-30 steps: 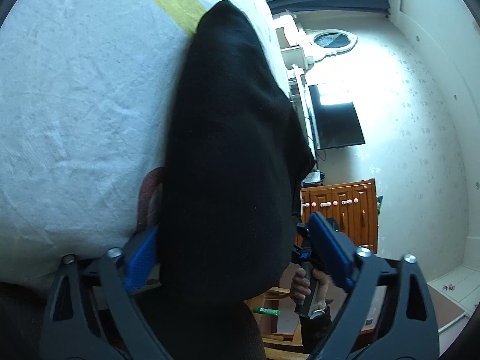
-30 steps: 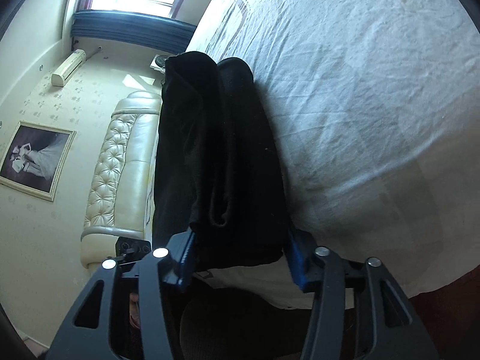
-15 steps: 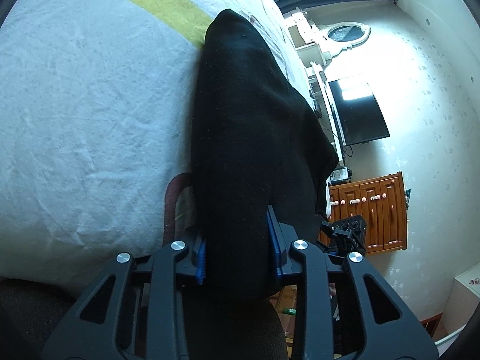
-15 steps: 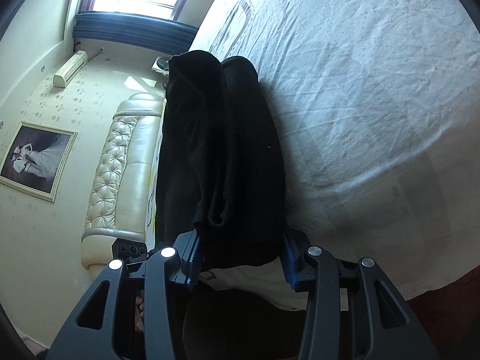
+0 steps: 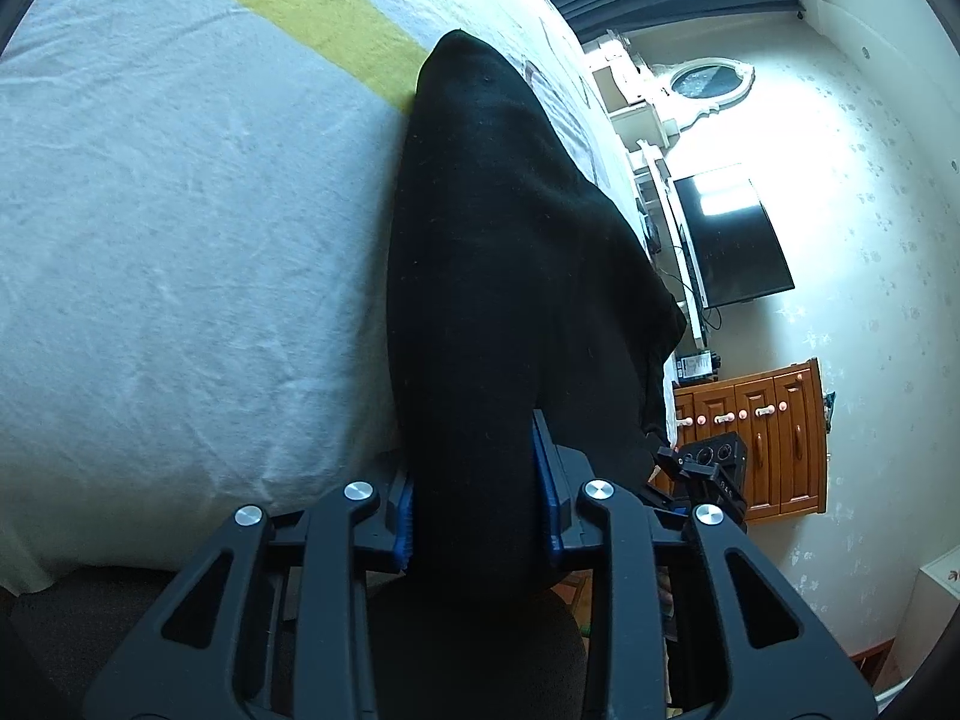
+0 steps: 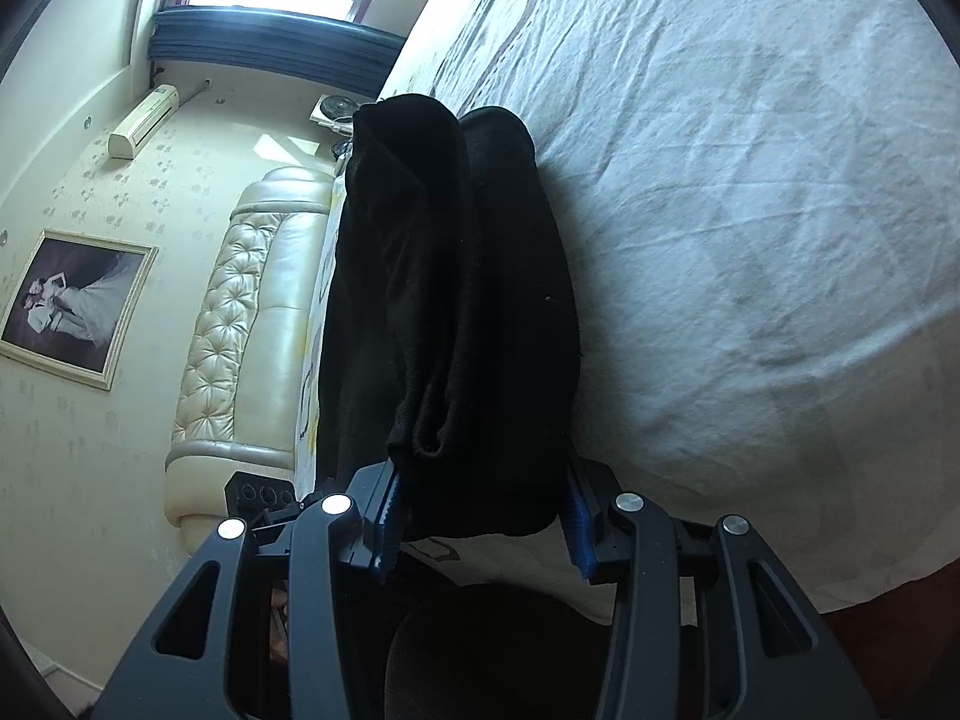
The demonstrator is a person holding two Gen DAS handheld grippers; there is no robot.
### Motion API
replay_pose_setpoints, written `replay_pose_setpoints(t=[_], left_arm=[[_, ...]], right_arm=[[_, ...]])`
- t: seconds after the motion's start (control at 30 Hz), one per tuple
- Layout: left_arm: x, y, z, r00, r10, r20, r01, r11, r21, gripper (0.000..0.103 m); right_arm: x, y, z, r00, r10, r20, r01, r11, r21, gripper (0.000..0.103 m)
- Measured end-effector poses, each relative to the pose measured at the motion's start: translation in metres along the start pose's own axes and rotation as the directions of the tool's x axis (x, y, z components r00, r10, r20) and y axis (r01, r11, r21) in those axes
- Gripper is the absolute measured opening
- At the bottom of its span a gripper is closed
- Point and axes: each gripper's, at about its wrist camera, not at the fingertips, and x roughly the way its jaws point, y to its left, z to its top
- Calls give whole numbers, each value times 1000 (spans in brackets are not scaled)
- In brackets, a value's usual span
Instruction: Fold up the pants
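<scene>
The black pants lie folded lengthwise on the white bed sheet. My left gripper is shut on their near end, its blue pads pressing the cloth from both sides. In the right wrist view the pants show as two stacked layers along the bed edge. My right gripper has its blue pads against both sides of the near end, closed on the cloth. The fingertips of both are partly hidden by fabric.
The sheet has a yellow patch beyond the pants. A TV and wooden cabinet stand by the wall. A cream tufted headboard and framed picture show at the right gripper's left. The sheet stretches to the right.
Both grippers have closed from wide open onto the near end of the pants. The left one also shifted, so the pants now sit centred between its pads.
</scene>
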Motion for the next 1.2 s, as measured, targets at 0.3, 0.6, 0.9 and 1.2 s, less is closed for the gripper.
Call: replay_pose_setpoints(t=[0.3, 0.6, 0.9, 1.2], left_arm=[[-28, 12, 3, 999, 24, 44, -22, 999, -42, 30], [-58, 31, 4, 995, 52, 86, -44, 995, -87, 30], [-57, 26, 7, 1000, 9, 15, -9, 999, -36, 44], [-79, 24, 33, 999, -4, 46, 3, 999, 33, 50]], right_arm=[[35, 16, 4, 998, 25, -62, -25, 1000, -10, 44], [72, 35, 3, 989, 37, -141, -44, 998, -50, 44], [63, 34, -3, 987, 77, -142, -84, 996, -43, 56], [14, 24, 33, 992, 129, -6, -129, 990, -48, 71]])
